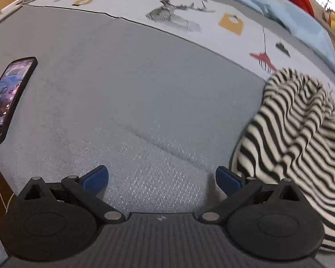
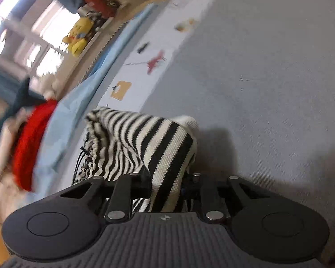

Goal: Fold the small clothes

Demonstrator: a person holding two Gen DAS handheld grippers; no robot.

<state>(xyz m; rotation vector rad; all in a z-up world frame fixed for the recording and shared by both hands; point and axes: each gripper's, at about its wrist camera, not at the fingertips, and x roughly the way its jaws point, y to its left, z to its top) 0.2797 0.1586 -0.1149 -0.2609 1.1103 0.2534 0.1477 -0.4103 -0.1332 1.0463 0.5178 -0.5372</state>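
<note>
L gripper (image 1: 162, 178) hovering w/ jaws spread, empty | R gripper (image 2: 166, 185) clamping striped garment (image 2: 145, 143) (bunched) | phone (image 1: 9, 100) lying nearby

No text could be read. The phone (image 1: 10, 99) on the bed showed a lit screen with small icons and a line of characters, too small and blurred to make out.
</note>
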